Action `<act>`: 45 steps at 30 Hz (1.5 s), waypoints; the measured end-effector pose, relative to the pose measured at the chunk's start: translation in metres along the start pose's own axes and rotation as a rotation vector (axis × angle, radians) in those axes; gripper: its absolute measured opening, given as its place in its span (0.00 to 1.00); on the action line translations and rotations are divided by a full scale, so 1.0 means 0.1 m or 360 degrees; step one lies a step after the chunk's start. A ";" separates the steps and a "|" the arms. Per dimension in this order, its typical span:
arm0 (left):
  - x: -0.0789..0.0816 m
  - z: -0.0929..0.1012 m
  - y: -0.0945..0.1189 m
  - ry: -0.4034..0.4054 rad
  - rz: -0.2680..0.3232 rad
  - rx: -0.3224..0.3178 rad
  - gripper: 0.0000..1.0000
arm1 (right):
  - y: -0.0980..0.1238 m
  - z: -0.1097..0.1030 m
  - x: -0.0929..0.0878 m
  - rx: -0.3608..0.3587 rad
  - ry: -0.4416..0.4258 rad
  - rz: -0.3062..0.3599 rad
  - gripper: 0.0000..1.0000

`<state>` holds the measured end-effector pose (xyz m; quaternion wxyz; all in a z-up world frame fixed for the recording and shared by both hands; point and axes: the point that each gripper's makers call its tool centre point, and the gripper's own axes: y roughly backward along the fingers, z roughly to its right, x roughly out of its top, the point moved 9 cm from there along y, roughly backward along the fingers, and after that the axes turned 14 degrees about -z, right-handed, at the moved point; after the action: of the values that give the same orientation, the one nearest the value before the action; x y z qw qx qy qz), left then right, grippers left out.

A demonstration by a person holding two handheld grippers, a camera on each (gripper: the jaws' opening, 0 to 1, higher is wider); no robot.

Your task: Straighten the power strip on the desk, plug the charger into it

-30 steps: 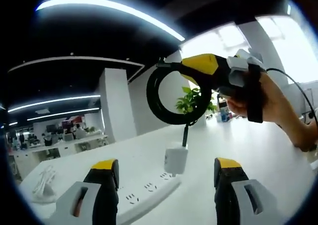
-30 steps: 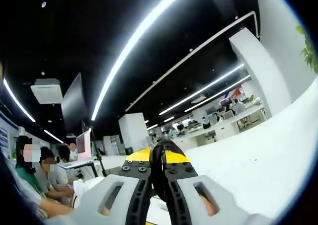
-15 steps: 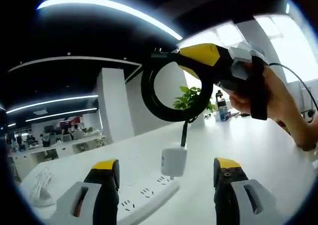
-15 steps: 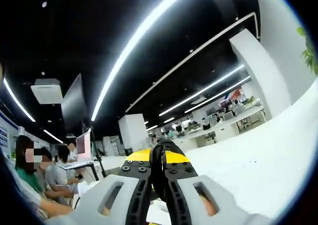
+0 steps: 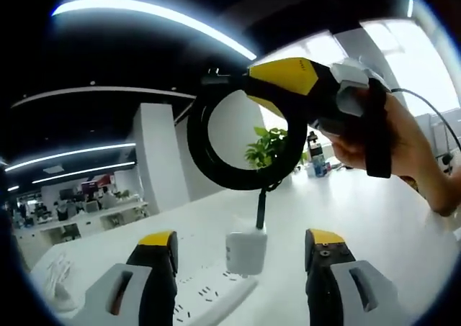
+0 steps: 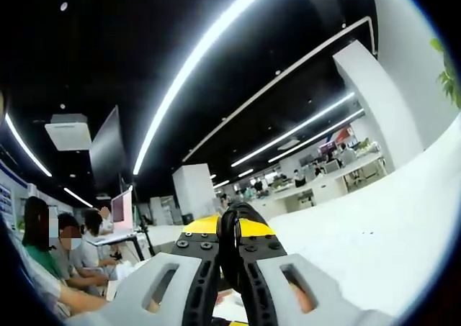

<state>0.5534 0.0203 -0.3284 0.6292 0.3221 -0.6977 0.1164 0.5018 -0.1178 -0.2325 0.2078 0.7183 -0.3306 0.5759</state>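
White worktop (image 5: 360,218) in an open office; power strip (image 5: 209,297) half hidden behind the gaping, empty left tongs (image 5: 241,250). Right tongs (image 5: 277,78) pinch the looped black cable (image 5: 216,164), charger (image 5: 245,250) dangling just above the strip. No readable writing.

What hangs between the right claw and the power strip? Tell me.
In the left gripper view, a looped black cable drops from the right claw to the white charger, just above the power strip.
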 end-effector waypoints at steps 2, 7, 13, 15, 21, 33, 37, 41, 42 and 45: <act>0.00 0.00 -0.02 -0.0006 -0.0002 -0.0003 0.71 | 0.00 0.01 0.01 0.0000 -0.0001 0.0001 0.05; -0.02 0.02 -0.08 -0.0003 -0.0004 -0.0017 0.70 | 0.01 0.00 0.00 0.0001 -0.0003 0.0006 0.05; -0.04 0.02 -0.12 -0.0016 -0.0016 -0.0017 0.68 | 0.02 0.00 0.01 0.0004 -0.0002 0.0008 0.05; -0.04 0.02 -0.14 -0.0015 -0.0007 -0.0019 0.65 | 0.02 0.00 0.01 0.0006 -0.0004 0.0010 0.05; -0.04 0.01 -0.16 -0.0008 0.0021 -0.0014 0.62 | 0.02 -0.02 0.02 0.0010 0.0005 0.0006 0.05; -0.03 0.06 -0.20 -0.0032 0.0049 -0.0061 0.51 | 0.03 -0.04 0.04 0.0016 0.0002 0.0015 0.05; -0.04 0.06 -0.21 -0.0056 0.0036 -0.0045 0.44 | 0.04 -0.04 0.04 0.0017 0.0005 0.0013 0.05; -0.05 0.06 -0.21 -0.0053 0.0034 -0.0044 0.39 | 0.03 -0.04 0.04 0.0015 0.0002 0.0014 0.05; -0.05 0.06 -0.20 -0.0058 0.0034 -0.0045 0.36 | 0.04 -0.05 0.04 0.0016 0.0001 0.0013 0.05; -0.06 0.04 -0.19 -0.0031 0.0017 -0.0038 0.29 | 0.04 -0.05 0.02 0.0016 0.0002 0.0006 0.05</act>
<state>0.5614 0.0050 -0.3395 0.6255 0.3118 -0.7070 0.1083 0.4956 -0.1173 -0.2297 0.2033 0.7184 -0.3290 0.5783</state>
